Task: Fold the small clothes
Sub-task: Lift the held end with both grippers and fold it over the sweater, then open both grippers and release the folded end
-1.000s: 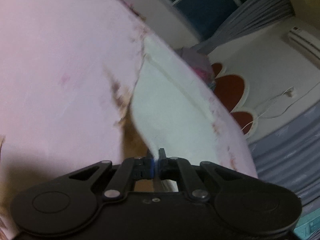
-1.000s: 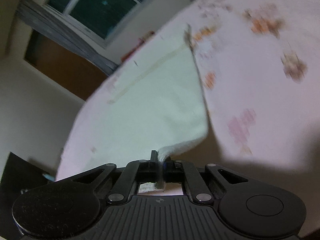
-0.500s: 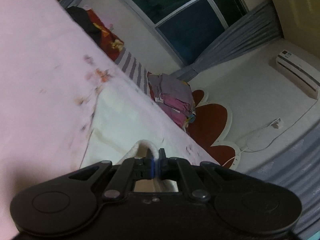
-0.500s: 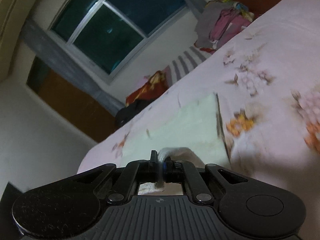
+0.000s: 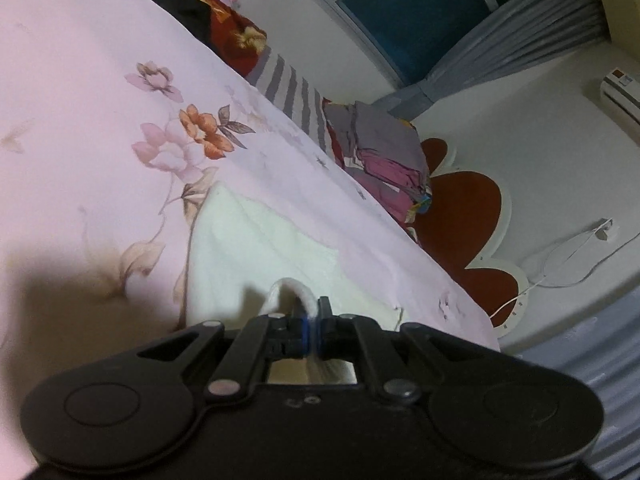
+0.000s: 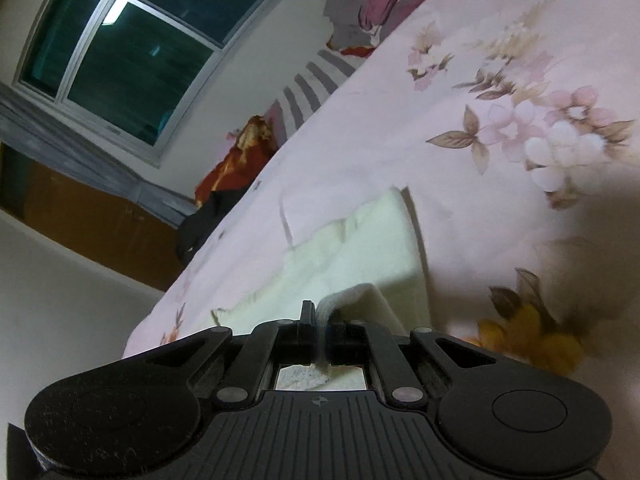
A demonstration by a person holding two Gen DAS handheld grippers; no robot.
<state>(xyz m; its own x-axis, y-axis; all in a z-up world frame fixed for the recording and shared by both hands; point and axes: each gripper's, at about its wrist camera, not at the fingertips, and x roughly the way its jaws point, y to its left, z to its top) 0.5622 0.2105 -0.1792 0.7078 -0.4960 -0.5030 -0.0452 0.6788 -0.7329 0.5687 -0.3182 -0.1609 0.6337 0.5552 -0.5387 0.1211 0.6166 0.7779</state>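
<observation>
A small cream-white fleecy cloth (image 5: 248,252) lies on a pink flowered bedsheet (image 5: 80,128). My left gripper (image 5: 312,320) is shut on one near corner of the cloth, which curls up over its tips. In the right wrist view the same cloth (image 6: 360,248) lies doubled over, and my right gripper (image 6: 320,320) is shut on its other near corner. Both grippers sit low, close to the sheet (image 6: 500,160).
A pile of folded purple and pink clothes (image 5: 388,152) sits at the bed's far edge, with a striped pillow (image 5: 292,92) and a red and black bundle (image 5: 216,24) beside it. A window (image 6: 132,40) and wall stand beyond the bed.
Both grippers have carried the held corners forward and down over the cloth, so it now lies doubled and shorter on the sheet. Both views have tilted up towards the room.
</observation>
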